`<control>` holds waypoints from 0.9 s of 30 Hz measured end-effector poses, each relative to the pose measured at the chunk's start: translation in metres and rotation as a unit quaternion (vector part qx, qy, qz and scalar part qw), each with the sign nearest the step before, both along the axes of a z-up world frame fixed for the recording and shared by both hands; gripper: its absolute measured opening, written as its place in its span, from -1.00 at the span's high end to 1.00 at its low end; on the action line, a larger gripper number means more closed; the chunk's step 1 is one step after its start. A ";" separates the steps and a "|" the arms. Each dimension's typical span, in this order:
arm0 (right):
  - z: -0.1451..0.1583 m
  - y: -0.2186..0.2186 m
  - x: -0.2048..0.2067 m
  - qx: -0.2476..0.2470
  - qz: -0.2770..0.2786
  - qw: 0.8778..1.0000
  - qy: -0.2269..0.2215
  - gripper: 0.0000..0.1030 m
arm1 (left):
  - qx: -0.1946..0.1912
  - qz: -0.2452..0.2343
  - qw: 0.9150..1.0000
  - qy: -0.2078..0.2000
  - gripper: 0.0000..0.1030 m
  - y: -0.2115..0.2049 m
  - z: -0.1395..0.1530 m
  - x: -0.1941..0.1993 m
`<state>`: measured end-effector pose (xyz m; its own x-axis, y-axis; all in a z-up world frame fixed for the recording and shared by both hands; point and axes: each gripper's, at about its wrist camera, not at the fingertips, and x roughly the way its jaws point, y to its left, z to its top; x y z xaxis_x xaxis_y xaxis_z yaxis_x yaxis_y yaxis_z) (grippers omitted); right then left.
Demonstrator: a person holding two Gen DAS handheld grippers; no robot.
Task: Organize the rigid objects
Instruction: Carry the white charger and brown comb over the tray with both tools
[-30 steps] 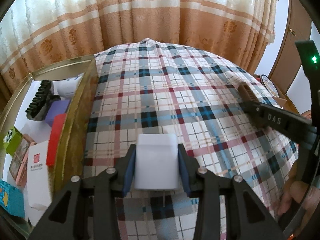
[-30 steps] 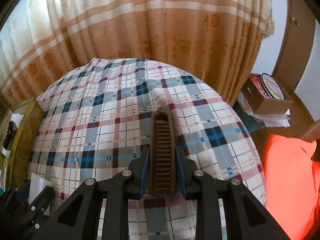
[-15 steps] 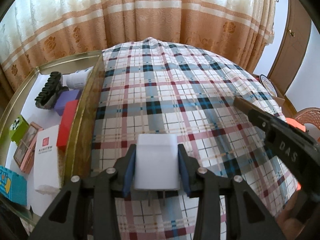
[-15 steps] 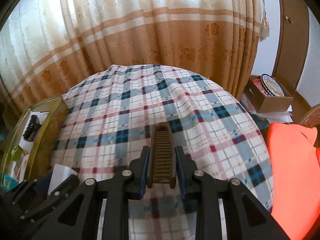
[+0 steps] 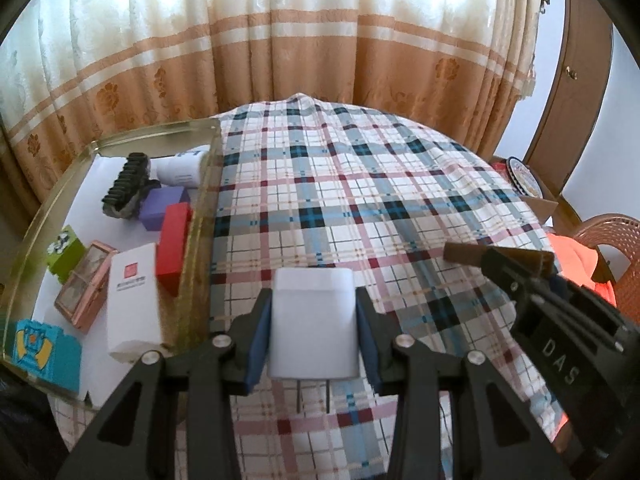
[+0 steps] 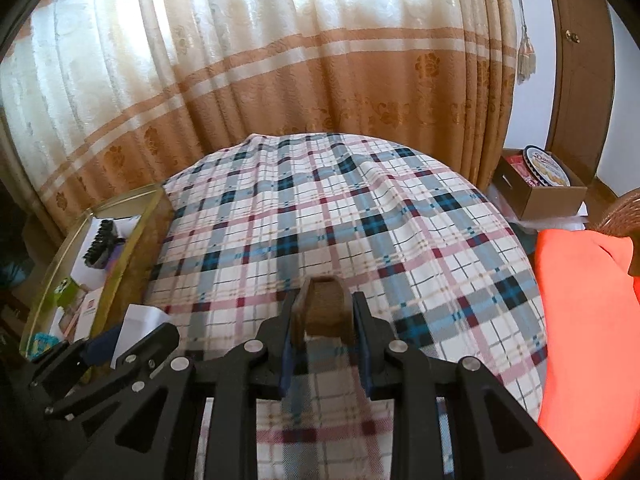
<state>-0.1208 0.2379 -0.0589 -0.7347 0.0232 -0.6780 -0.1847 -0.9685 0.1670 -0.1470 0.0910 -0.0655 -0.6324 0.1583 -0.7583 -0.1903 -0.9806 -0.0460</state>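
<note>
Plaid tablecloth (image 5: 360, 208) before curtains (image 5: 280, 40); left tongs (image 5: 312, 332) clamp white charger (image 5: 311, 328); right tongs (image 6: 323, 328) clamp brown comb (image 6: 323, 312).

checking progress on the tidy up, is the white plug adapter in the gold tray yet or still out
Out. The white plug adapter is clamped in the left tongs above the plaid cloth, beside the gold tray, not inside it.

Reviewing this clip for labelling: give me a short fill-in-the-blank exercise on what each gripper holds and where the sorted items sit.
1. The left gripper is shut on a white ____ with two metal prongs.
2. The right gripper is shut on a brown ____.
3. The gold tray sits at the ____ edge of the plaid tablecloth in both views.
4. In the tray, the block beside the purple box is coloured ____.

Missing words: charger plug; comb; left; red
</note>
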 end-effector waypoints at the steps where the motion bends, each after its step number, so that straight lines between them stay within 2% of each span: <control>1: 0.002 -0.002 0.003 -0.001 0.001 1.000 0.002 0.46 | 0.002 0.000 1.000 0.001 0.24 -0.002 0.002 0.002; 15: 0.015 -0.020 0.026 -0.002 0.007 1.000 0.018 0.46 | 0.015 0.015 1.000 0.010 0.24 -0.029 0.014 0.020; 23: 0.035 -0.032 0.035 0.000 0.021 0.999 0.041 0.50 | 0.019 0.021 0.999 0.020 0.24 -0.039 0.021 0.026; 27: 0.032 -0.029 0.033 -0.001 0.015 0.999 0.034 0.50 | 0.021 0.027 0.999 0.016 0.24 -0.046 0.019 0.026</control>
